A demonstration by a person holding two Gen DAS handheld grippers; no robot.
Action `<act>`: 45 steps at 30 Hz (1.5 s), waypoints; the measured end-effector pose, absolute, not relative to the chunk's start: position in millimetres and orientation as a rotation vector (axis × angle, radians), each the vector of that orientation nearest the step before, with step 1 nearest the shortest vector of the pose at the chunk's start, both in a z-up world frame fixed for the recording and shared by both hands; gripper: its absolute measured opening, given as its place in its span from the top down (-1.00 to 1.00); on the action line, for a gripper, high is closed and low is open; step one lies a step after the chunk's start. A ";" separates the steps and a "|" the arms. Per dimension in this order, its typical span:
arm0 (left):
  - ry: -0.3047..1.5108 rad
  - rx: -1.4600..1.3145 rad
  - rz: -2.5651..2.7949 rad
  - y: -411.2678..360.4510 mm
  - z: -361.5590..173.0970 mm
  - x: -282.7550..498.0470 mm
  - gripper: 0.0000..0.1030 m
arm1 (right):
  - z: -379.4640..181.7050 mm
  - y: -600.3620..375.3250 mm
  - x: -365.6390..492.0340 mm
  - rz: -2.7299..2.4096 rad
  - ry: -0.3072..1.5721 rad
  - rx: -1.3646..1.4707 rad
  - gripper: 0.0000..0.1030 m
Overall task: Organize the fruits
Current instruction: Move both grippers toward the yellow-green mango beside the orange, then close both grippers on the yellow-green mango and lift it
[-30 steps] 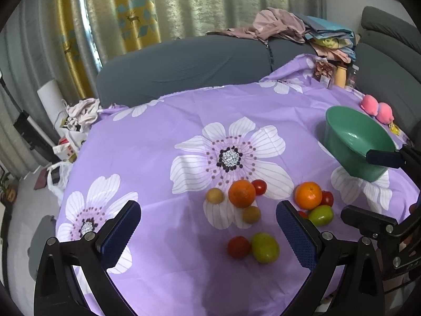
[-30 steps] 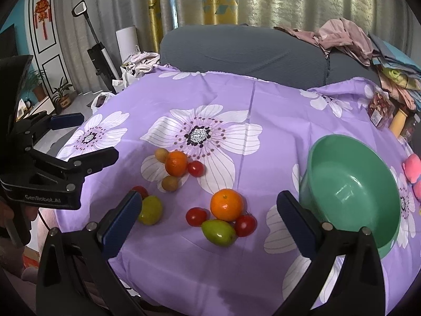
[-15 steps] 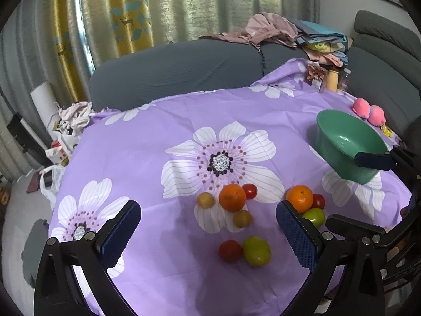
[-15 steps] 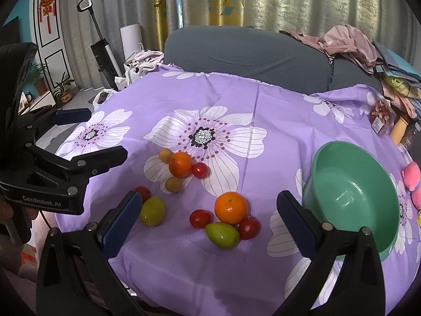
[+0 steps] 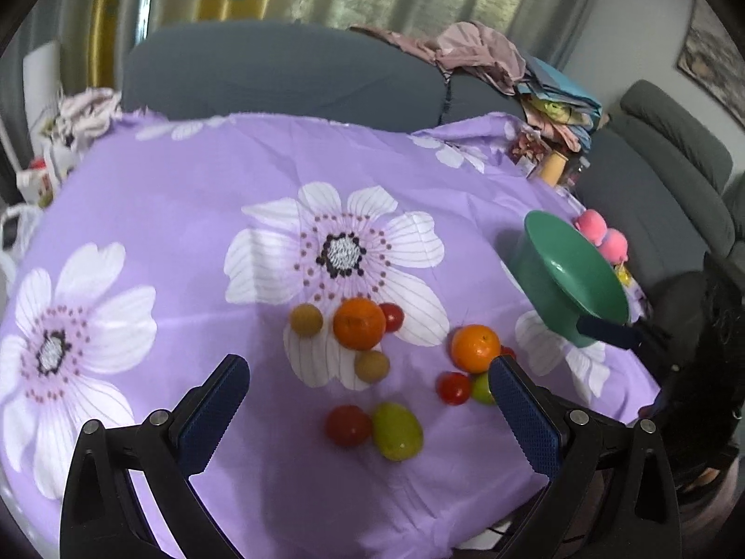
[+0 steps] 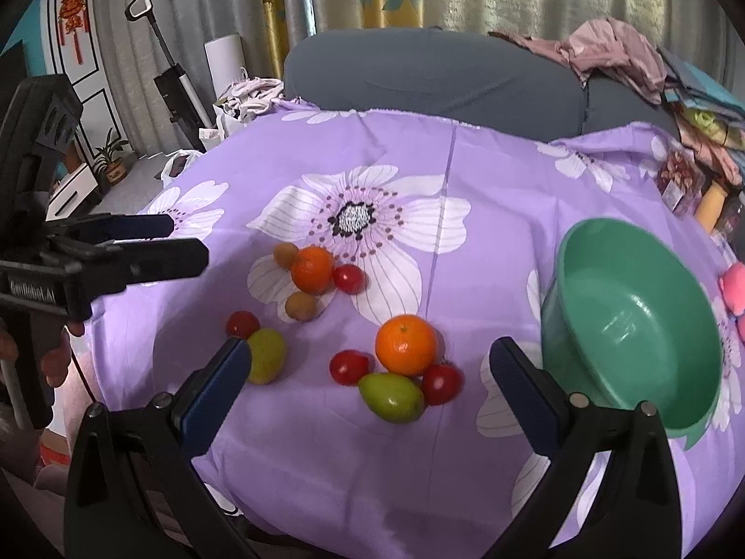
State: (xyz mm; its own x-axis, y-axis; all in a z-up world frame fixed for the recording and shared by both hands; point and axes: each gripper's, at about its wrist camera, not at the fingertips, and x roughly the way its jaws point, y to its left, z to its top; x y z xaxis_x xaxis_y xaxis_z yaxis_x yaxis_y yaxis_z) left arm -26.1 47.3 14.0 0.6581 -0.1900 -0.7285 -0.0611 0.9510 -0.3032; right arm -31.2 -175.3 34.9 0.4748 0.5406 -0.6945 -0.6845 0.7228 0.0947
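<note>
We held both tongs wide apart and empty above the near edge of the table, which was covered by a purple flowered cloth point(image 6: 489, 163).

Between the fingers of our left gripper point(image 5: 368, 412) lay a red tomato point(image 5: 348, 425) touching a green mango point(image 5: 397, 431), close to the near edge. Beyond them, nearer the middle of the cloth, sat an orange point(image 5: 359, 323) with a small tomato point(image 5: 391, 317) touching its right side, one brown round fruit point(image 5: 306, 320) just to its left and another brown fruit point(image 5: 371, 365) just in front of it. The left gripper's right finger point(image 5: 521, 412) partly hid the second cluster.

That second cluster sat between the fingers of our right gripper point(image 6: 368, 384) — a second orange point(image 6: 406, 344), with a cherry tomato point(image 6: 348, 366) at its left, another tomato point(image 6: 441, 383) at its right and a second green mango point(image 6: 391, 396) in front, all touching or nearly so. The right gripper's left finger point(image 6: 216, 384) overlapped the first mango point(image 6: 266, 354) in view.

The green bowl point(image 6: 633, 321) stood empty near the right edge of the table, tilted toward us, just beyond the right gripper's right finger — well apart from the fruit. A pink object point(image 6: 734, 286) lay behind the bowl at the right edge. In the right wrist view the left gripper point(image 6: 139, 244) hung over the left edge, held by a hand point(image 6: 56, 354).
</note>
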 end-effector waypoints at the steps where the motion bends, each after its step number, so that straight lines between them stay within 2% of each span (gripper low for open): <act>1: 0.857 -0.325 -0.082 48.4 12.9 -26.8 -0.98 | 32.1 -176.0 -30.0 0.760 0.784 -0.196 -0.99; 7: 0.919 -0.464 -0.197 56.7 -4.6 -28.1 -0.98 | 18.7 -172.7 -29.8 0.859 0.851 -0.122 -0.97; 14: 0.976 -0.458 -0.281 43.7 -13.0 -28.9 -0.98 | -6.8 -151.4 -36.2 0.999 0.947 -0.073 -0.59; 25: 1.086 -0.465 -0.335 27.3 -31.4 -19.8 -0.92 | -29.9 -131.3 -34.4 1.079 1.015 -0.039 -0.27; 27: 1.106 -0.475 -0.337 26.0 -35.1 -16.7 -0.75 | -32.3 -129.9 -33.0 1.086 1.023 -0.039 -0.19; 28: 1.116 -0.483 -0.338 25.7 -36.7 -15.6 -0.50 | -34.0 -129.2 -32.4 1.087 1.025 -0.040 -0.14; 29: 1.133 -0.497 -0.342 26.2 -40.4 -13.9 -0.44 | -35.7 -128.4 -31.8 1.089 1.029 -0.041 -0.13; 36: 1.162 -0.509 -0.311 30.0 -49.3 -4.9 -0.42 | -40.6 -124.5 -26.5 1.099 1.037 -0.047 -0.05; 45: 1.175 -0.447 -0.246 32.8 -51.4 0.1 -0.05 | -43.6 -115.2 -20.5 1.116 1.038 -0.048 0.24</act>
State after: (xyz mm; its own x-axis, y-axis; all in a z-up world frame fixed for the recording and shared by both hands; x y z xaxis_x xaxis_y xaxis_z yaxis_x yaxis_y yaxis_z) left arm 0.1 32.8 -51.4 0.3728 -0.4127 -0.8311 -0.0440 0.8868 -0.4601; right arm -20.5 -115.2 -43.6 0.0470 0.7107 -0.7019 -0.7518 0.4878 0.4436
